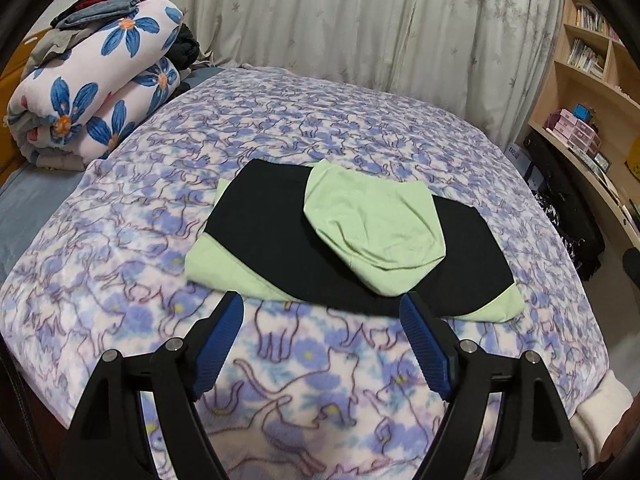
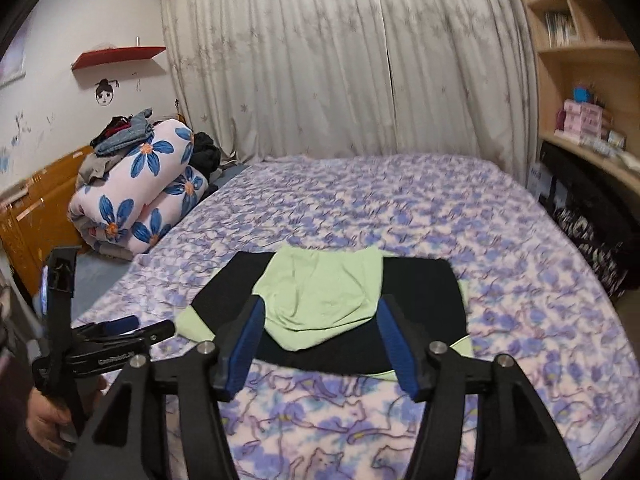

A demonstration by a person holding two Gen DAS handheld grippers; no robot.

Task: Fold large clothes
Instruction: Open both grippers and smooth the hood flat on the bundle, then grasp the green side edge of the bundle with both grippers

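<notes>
A folded black and light-green garment (image 1: pixel 280 240) (image 2: pixel 420 304) lies in the middle of the bed, its green hood (image 1: pixel 372 224) (image 2: pixel 320 296) laid flat on top. My left gripper (image 1: pixel 322 308) hovers above the near edge of the garment, jaws wide apart, nothing between the blue pads (image 1: pixel 218 344). My right gripper (image 2: pixel 320 312) also hangs above the garment's near edge, open and empty. The left gripper (image 2: pixel 120 330) shows at the left of the right wrist view, held by a hand (image 2: pixel 44 420).
A bedspread (image 1: pixel 320 128) (image 2: pixel 400 200) printed with purple cats covers the bed. A rolled floral quilt (image 1: pixel 92 84) (image 2: pixel 140 188) with clothes piled on it sits at the far left. Curtains hang behind; wooden shelves (image 1: pixel 592 60) (image 2: pixel 580 40) stand at the right.
</notes>
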